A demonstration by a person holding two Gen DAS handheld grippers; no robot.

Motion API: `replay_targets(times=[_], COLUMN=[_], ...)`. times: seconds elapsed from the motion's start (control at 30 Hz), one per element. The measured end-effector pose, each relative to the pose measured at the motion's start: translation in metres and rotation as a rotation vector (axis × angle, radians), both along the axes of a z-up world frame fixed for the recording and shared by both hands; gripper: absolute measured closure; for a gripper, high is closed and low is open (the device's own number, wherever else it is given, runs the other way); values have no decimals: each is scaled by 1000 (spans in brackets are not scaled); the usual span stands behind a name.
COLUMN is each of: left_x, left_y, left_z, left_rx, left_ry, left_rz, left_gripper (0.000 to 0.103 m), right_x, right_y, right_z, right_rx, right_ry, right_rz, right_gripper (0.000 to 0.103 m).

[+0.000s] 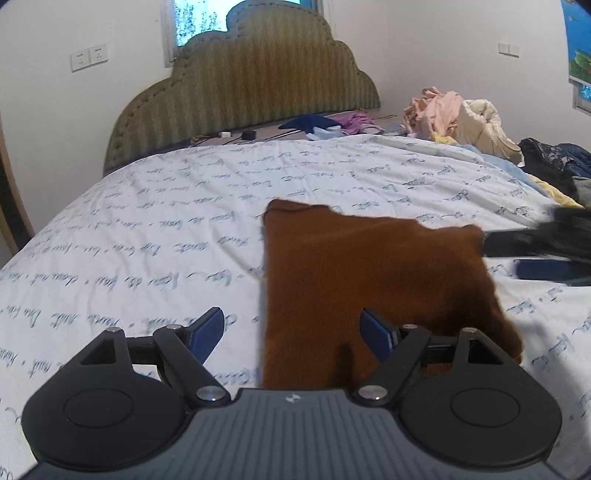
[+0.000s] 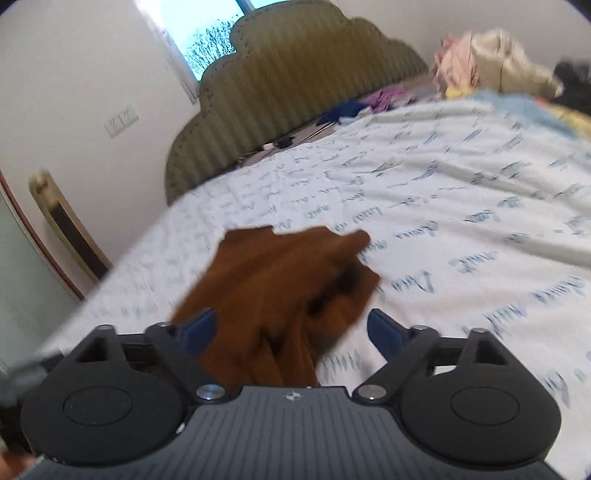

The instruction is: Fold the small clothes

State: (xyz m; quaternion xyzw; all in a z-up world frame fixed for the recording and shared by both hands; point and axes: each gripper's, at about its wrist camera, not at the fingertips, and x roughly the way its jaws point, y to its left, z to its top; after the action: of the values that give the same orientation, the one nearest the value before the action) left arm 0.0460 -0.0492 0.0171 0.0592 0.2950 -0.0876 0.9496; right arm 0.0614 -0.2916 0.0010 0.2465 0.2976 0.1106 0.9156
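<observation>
right now one brown garment [image 1: 369, 280] lies on the bed, a small knitted-looking piece in a rusty brown, plain, no print or label on it that can be read. from the left wrist view it looks folded flat, roughly square with a stepped far edge; from the right wrist view [image 2: 280, 288] it is rumpled, with dark creases, and blurred. two grippers are over it. the left gripper [image 1: 293, 328] has its jaws spread wide, one blue pad over the sheet and the other over the cloth, nothing pinched. the right gripper [image 2: 291, 328] also has its jaws spread apart, the cloth lying between and under them, not gripped. underneath is one white bedsheet [image 1: 147, 229] covered in lines of blue cursive script, too slanted and blurred to read. behind it stands one green scalloped headboard [image 1: 243, 85]. one pile of clothes [image 1: 454, 118], pink, cream and dark, sits at the far right of the bed. two wall switches [image 1: 89, 57] sit beside one window [image 1: 201, 18].
</observation>
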Motion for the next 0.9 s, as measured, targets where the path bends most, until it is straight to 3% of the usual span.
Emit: replay_targets(times=[0.07,0.13,0.17,0.2,0.27,0.33,0.4,0.47,0.57,0.63,0.7,0.8,0.9], left_x=[2,3,3,4,5,7,6,2,1,5,8,7,4], left_y=[-14,-30,-38,-45,-56,-63,-68,-67,-56,-46,-40,-34,-31], left_z=[1,-3,-5,-8,-15,-24,-30,-32,-28,-25,-24,-25,-28], left_rx=[12,50,69,84,91,81,86,94,65,40,26,24,32], left_ry=[-5,-9,-13,-10,16,61,79,63,59,66,74,78,86], left_rz=[-46,-84,-98,-110,-146,-185,-197,-192,-169,-143,-127,-107,-102], left_gripper=[22,22,22,22,22,22,22,22,22,22,22,22,22], right_x=[31,55,62,64,61,59,66,65,42,30,23,19,20], right_y=[-7,-14,-15,-14,-3,12,20,22,19,18,26,43,52], right_z=[-12,-28,-32,-32,-23,-17,-23,-27,-9,4,10,4,-13], right_rx=[55,135,155,129,-42,-274,-382,-387,-390,-379,-346,-337,-443], right_ry=[70,136,146,139,84,46,81,101,18,-41,-59,-21,49], right_rz=[-8,-5,0,-6,-14,-46,-1,20,-89,-84,13,141,134], right_gripper=[36,60,79,84,92,93,93,90,62,62,62,63,59])
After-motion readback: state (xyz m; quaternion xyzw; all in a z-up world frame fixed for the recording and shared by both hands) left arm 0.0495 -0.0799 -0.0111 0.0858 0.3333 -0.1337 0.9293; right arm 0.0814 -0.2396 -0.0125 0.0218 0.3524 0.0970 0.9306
